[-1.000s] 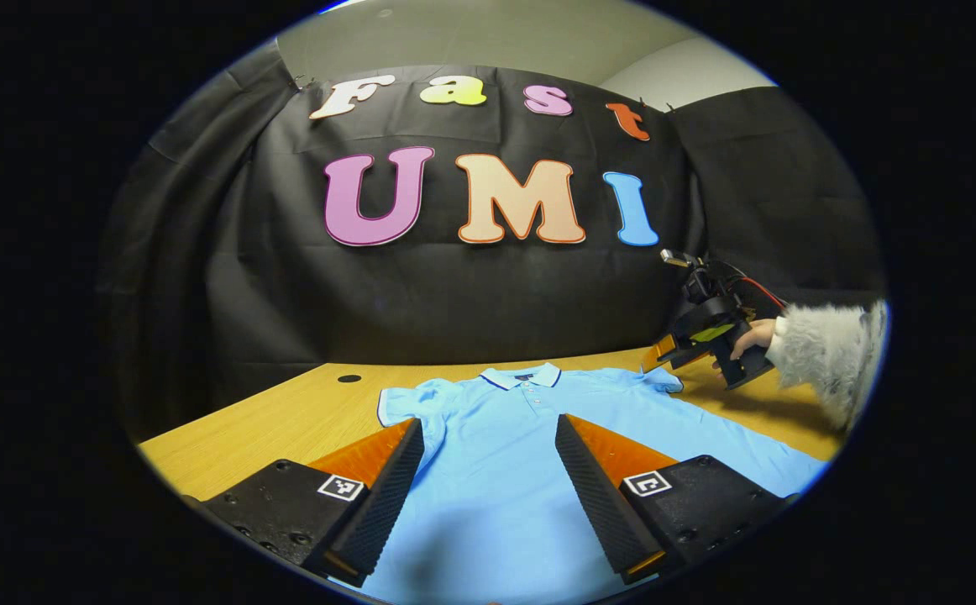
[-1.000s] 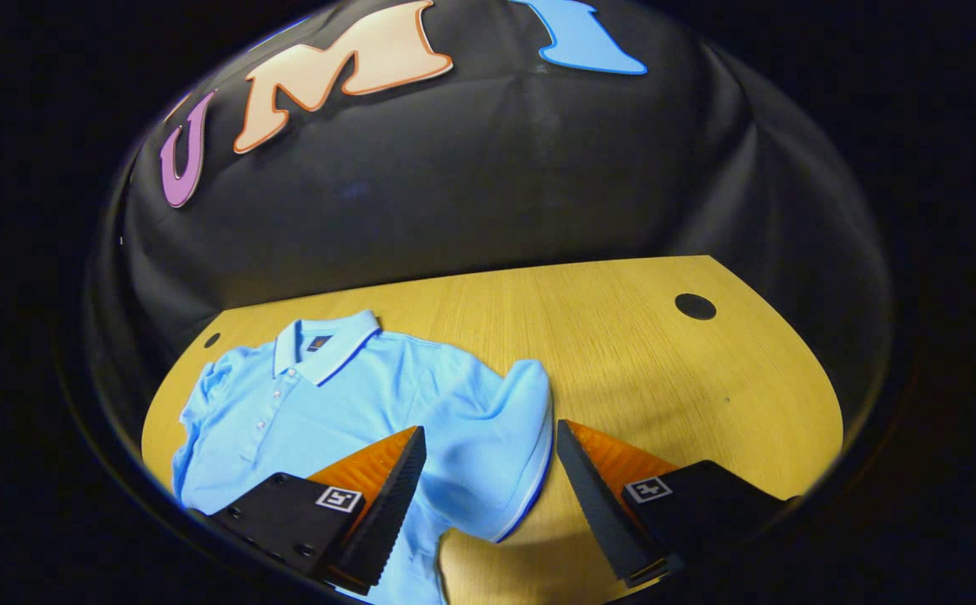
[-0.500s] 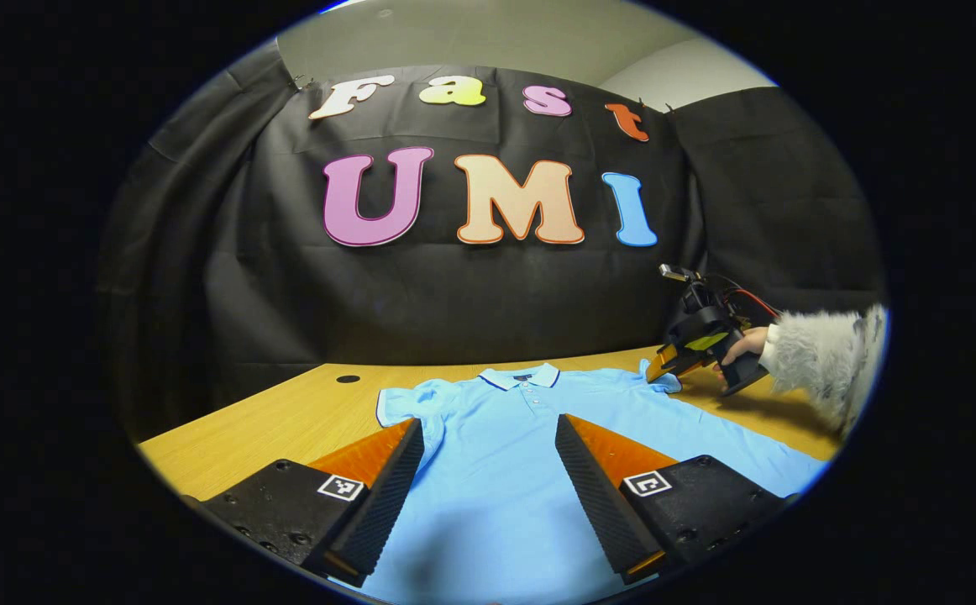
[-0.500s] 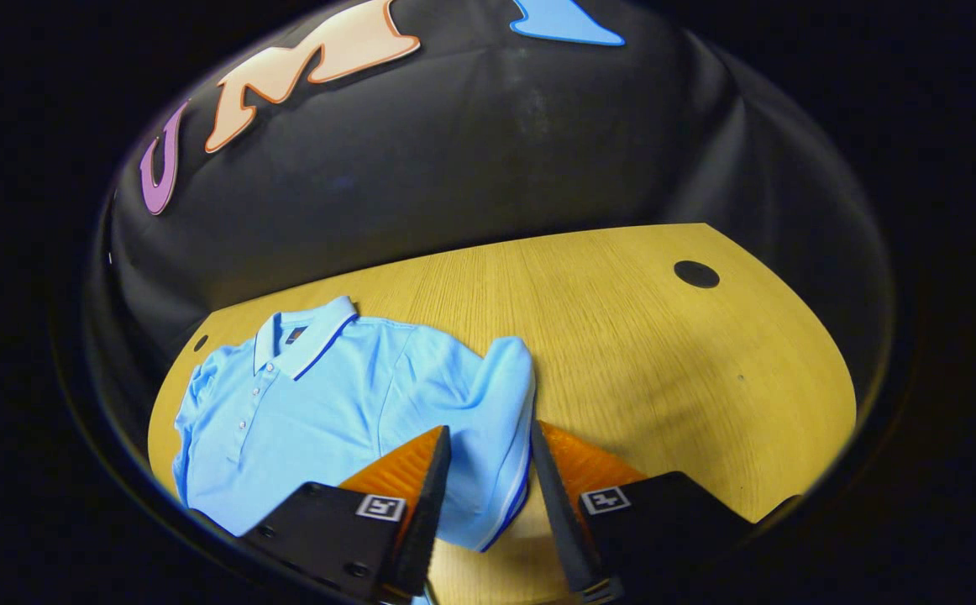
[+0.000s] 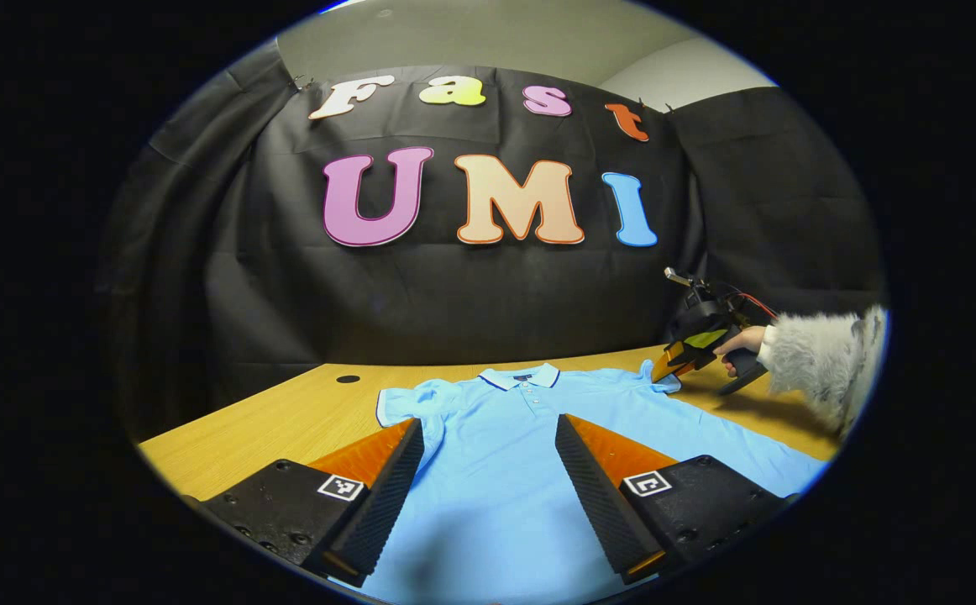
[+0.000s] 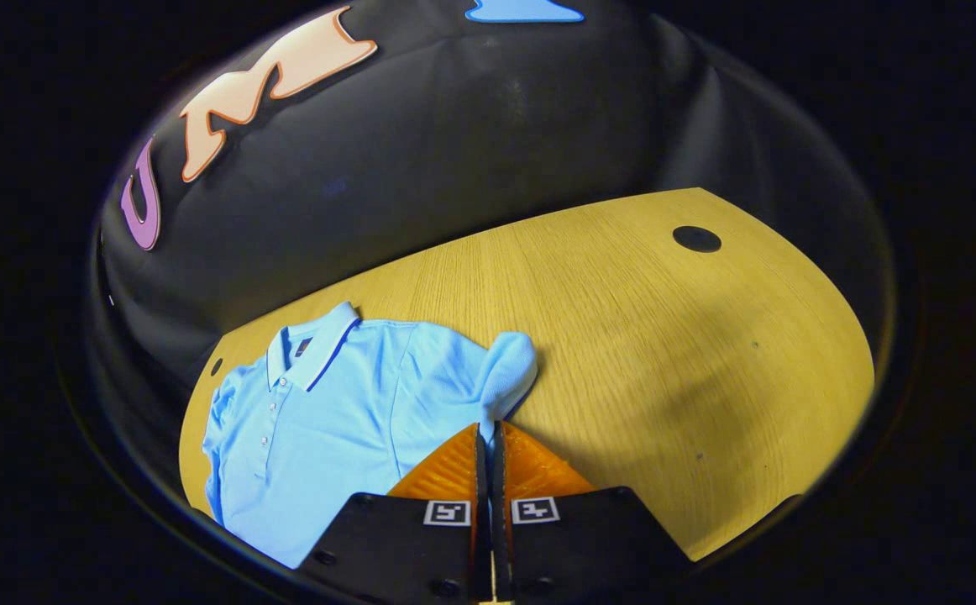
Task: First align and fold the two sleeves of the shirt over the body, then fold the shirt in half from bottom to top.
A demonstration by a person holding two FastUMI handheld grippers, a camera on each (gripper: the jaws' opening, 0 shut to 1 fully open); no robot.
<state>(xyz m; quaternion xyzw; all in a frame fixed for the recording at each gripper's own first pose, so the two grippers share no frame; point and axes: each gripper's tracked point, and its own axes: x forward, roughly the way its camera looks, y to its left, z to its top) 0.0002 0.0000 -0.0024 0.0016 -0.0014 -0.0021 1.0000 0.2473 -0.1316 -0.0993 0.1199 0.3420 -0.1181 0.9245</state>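
Note:
A light blue polo shirt (image 5: 522, 454) (image 6: 345, 420) lies face up on the wooden table (image 5: 286, 420), collar toward the wall. My left gripper (image 5: 488, 479) hovers open over the shirt's lower body, nothing between its fingers. In the right gripper view my right gripper (image 6: 488, 437) is shut on the shirt's right sleeve (image 6: 509, 365), which bunches up just past the fingertips. The left gripper view shows that right gripper (image 5: 671, 370) far off at the sleeve, held by a hand (image 5: 736, 343) in a fuzzy grey sleeve. The shirt's other sleeve (image 5: 408, 399) lies flat.
The tabletop has a round cable hole at the back left (image 5: 348, 379) and another at the far right (image 6: 697, 239). Black cloth walls stand close behind the table. Bare wood (image 6: 664, 353) stretches to the right of the shirt.
My right gripper dropped onto the right sleeve and closed on it, bunching the fabric. My left gripper has stayed still and open.

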